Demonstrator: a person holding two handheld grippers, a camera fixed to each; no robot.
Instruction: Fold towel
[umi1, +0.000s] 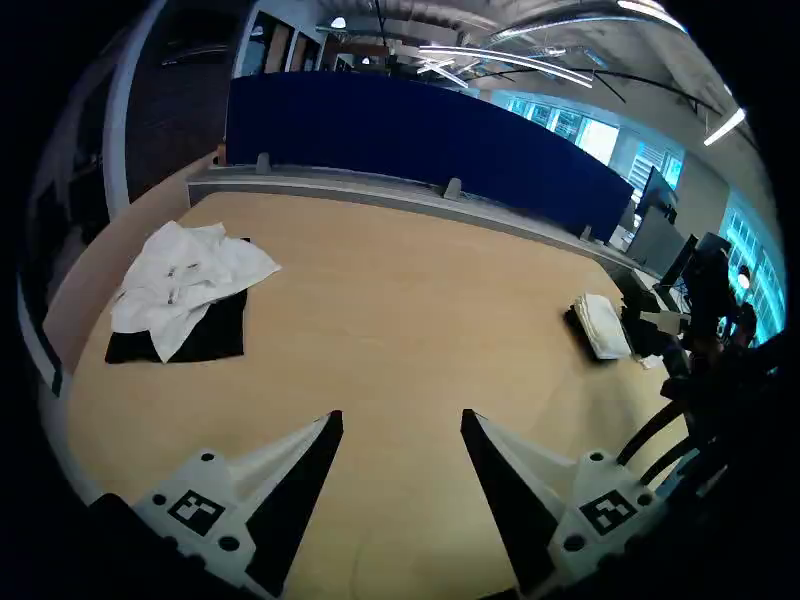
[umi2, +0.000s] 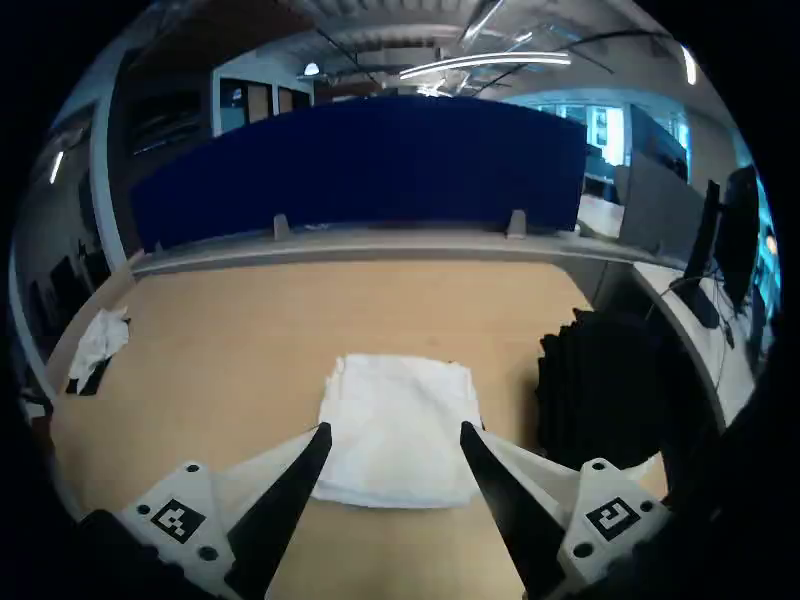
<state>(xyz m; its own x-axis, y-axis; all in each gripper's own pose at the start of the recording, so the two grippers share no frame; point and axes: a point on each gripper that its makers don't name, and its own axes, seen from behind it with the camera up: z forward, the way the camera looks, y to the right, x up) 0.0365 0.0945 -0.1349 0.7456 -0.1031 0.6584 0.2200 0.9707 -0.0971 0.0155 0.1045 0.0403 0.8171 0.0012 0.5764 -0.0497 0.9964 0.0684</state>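
Note:
A folded white towel (umi2: 398, 428) lies flat on the wooden table (umi2: 250, 340) straight ahead of my right gripper (umi2: 395, 430), whose open fingers hover over its near half without pressing on it. From the left gripper view the same stack (umi1: 603, 325) sits small at the table's right edge. A crumpled white towel (umi1: 185, 280) lies on a black cloth (umi1: 215, 335) at the far left, well ahead and left of my left gripper (umi1: 400, 418), which stands open over bare wood. That heap (umi2: 100, 340) also appears far left in the right gripper view.
A blue partition (umi1: 400, 140) on a grey rail runs along the table's far edge. A black ribbed object (umi2: 600, 395) stands just right of the folded towel. Monitors and desk gear (umi1: 680, 270) crowd the right end.

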